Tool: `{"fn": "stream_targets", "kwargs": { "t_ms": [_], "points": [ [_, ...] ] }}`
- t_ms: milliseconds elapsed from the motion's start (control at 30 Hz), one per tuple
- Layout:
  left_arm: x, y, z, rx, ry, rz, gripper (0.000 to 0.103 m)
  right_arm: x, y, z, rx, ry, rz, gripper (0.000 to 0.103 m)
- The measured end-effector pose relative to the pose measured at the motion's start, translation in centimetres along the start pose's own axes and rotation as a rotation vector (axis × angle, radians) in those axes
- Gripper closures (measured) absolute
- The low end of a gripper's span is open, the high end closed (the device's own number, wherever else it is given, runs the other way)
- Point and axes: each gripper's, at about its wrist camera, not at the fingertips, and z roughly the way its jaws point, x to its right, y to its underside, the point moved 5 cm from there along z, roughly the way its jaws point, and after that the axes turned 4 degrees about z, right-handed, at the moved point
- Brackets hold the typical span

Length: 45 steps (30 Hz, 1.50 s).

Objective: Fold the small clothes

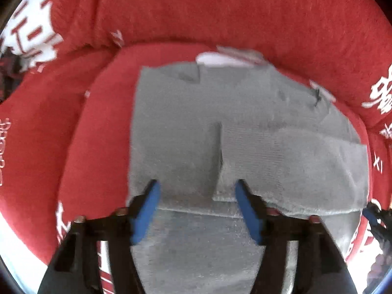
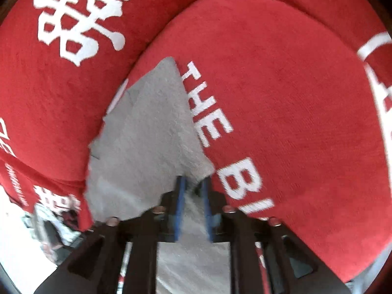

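Note:
A small grey knit garment [image 1: 245,127] lies on a red seat cushion [image 1: 103,132], with a folded flap over its near half. My left gripper [image 1: 197,188] is open just above the garment's near part, its blue fingertips [image 1: 153,193] apart and holding nothing. In the right wrist view the same grey garment [image 2: 152,132] runs away from me. My right gripper [image 2: 193,183] is nearly shut, with the grey cloth's edge between its blue fingers [image 2: 181,196]. The right gripper's tip also shows in the left wrist view [image 1: 372,216] at the garment's right corner.
The red sofa has a back cushion [image 1: 220,12] and side cushions with white lettering [image 2: 80,19]. A white label-like piece [image 1: 220,58] lies at the garment's far edge. A pale floor [image 2: 14,232] shows at the lower left.

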Motion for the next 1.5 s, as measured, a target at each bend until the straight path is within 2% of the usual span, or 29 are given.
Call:
{"fn": "stream_targets", "kwargs": {
  "t_ms": [100,200,267,400,467,533,667,767,900,1133,1400,1433,1467,1500],
  "points": [
    [0.4,-0.6,-1.0,0.024,0.033,0.012,0.036,-1.0,0.2,-1.6,0.043,0.028,-0.064,0.067],
    [1.8,-1.4,0.0,0.0,0.054,0.041,0.036,-1.7,-0.2,-1.4,0.046,0.063,-0.1,0.06],
    [2.8,-1.8,1.0,-0.02,0.057,0.056,0.036,-1.6,-0.9,-0.7,0.04,0.073,-0.089,0.06],
    [3.5,-1.5,2.6,-0.044,0.008,0.07,0.036,-2.2,-2.4,0.4,0.055,0.096,-0.119,0.06],
    [3.5,-1.0,3.4,-0.062,-0.025,0.082,0.036,-2.4,-2.8,1.4,0.04,0.18,-0.184,0.06],
    [3.5,-0.8,3.3,-0.053,-0.026,0.09,0.036,-1.7,-2.8,2.5,0.006,0.258,-0.221,0.061],
    [3.5,-0.4,2.9,-0.064,-0.045,0.111,0.036,-1.2,-2.3,1.6,0.03,0.262,-0.226,0.062],
    [3.6,0.0,2.4,-0.075,-0.059,0.114,0.036,-0.5,-1.5,0.7,0.021,0.24,-0.178,0.061],
    [4.1,1.0,1.6,-0.093,-0.064,0.127,0.036,-0.6,-0.3,-0.8,0.02,0.256,-0.194,0.06],
    [5.6,2.8,-0.3,-0.114,-0.063,0.16,0.036,-2.2,1.9,-2.6,-0.009,0.226,-0.251,0.057],
    [7.1,3.9,-2.1,-0.11,-0.065,0.143,0.036,-4.5,3.0,-1.9,-0.075,0.182,-0.299,0.056],
    [7.2,3.9,-2.2,-0.108,-0.066,0.141,0.035,-4.8,3.2,-1.7,-0.085,0.177,-0.307,0.056],
    [7.2,3.8,-2.2,-0.108,-0.067,0.137,0.028,-5.2,3.3,-1.4,-0.096,0.174,-0.317,0.056],
    [7.1,3.9,-2.3,-0.106,-0.07,0.133,0.008,-5.4,3.4,-1.3,-0.102,0.172,-0.323,0.055]
  ]
}}
